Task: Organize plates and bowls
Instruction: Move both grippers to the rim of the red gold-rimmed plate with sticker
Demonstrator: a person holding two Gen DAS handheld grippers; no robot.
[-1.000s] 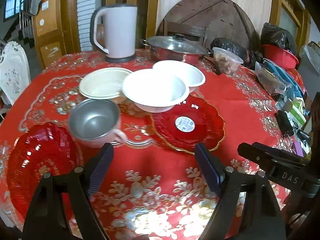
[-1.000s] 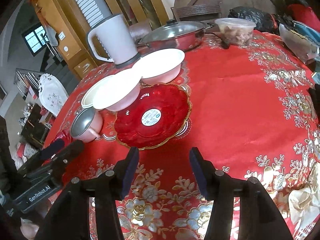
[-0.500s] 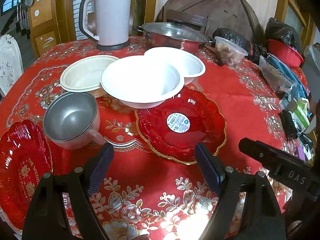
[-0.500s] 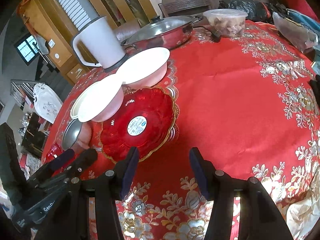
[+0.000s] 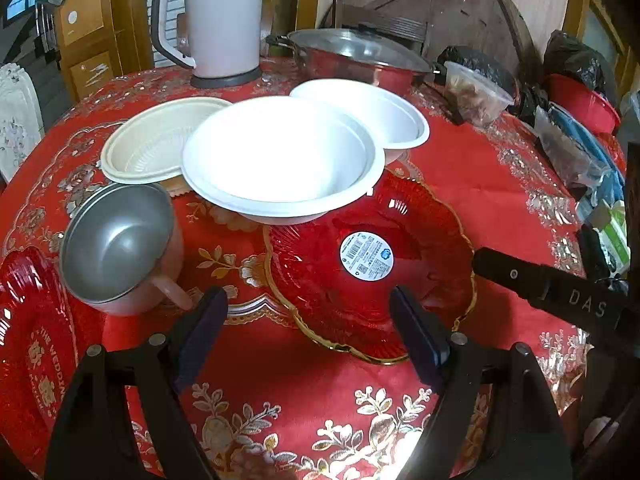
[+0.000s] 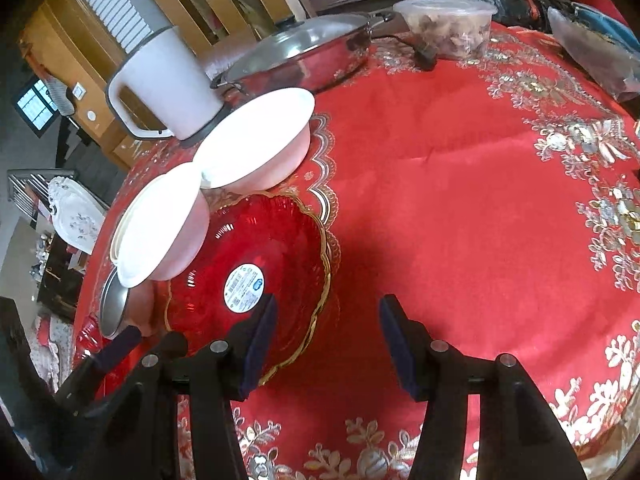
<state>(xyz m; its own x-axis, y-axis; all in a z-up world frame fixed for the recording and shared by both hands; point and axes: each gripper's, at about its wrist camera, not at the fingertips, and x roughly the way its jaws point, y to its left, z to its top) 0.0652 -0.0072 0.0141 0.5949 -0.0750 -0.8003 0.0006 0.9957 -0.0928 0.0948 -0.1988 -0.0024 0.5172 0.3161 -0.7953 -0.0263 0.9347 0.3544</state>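
Left gripper (image 5: 308, 320) hangs spread and empty, red plate (image 5: 368, 268) centre-frame dead ahead; right gripper (image 6: 326, 336), also spread, has that plate (image 6: 256, 280) lower left, so left looks nearer.

We see a red tablecloth (image 5: 472, 184) w/ gold and silver floral embroidery; on it a translucent red plate (image 5: 424, 280) w/ gold scalloped rim and ribbed pattern, its white round sticker (image 5: 366, 255) printed in blue; a second red plate (image 5: 32, 344) w/ gold lettering at left. We note two white bowls (image 5: 280, 160) (image 5: 380, 116); a cream ribbed plate (image 5: 152, 144); a cup (image 5: 116, 248) w/ grey metal inside and pale pink outside. Behind we see a white kettle (image 5: 224, 20) on a dark base; a silver pot (image 5: 352, 60) w/ glass lid; both grippers' fingers (image 6: 256, 340) are black w/ dark blue pads.
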